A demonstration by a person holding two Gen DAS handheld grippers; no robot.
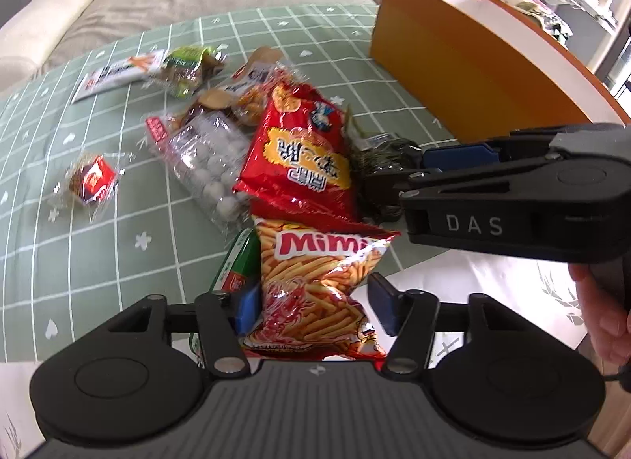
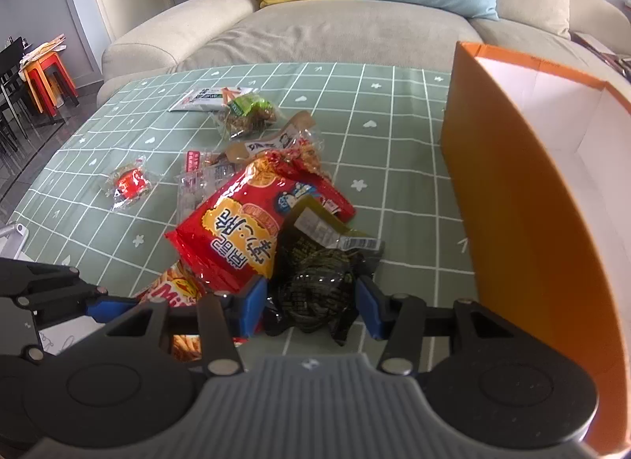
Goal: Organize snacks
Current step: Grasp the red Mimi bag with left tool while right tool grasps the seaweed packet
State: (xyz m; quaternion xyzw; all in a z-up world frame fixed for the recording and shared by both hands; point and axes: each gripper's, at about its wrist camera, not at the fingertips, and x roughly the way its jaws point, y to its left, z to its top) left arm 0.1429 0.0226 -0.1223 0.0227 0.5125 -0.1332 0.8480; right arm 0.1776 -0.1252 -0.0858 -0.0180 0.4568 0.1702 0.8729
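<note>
An orange Mimi chip bag [image 1: 315,285] lies at the near edge of the snack pile. My left gripper [image 1: 315,305] is shut on it, its blue pads against the bag's two sides. A dark green seaweed packet [image 2: 315,285] sits just right of a big red snack bag [image 2: 232,234], and my right gripper [image 2: 311,309] is shut on that packet. In the left wrist view the right gripper [image 1: 398,173] reaches in from the right onto the same dark packet [image 1: 378,159]. The open orange box [image 2: 512,202] stands upright at the right.
On the green checked tablecloth [image 1: 79,261] lie a clear packet of white balls [image 1: 209,159], a small red wrapped snack [image 1: 92,180], a white packet [image 1: 114,74] and a green-labelled packet [image 1: 185,68]. A green box [image 1: 236,261] lies beside the Mimi bag. A beige sofa [image 2: 315,25] stands behind.
</note>
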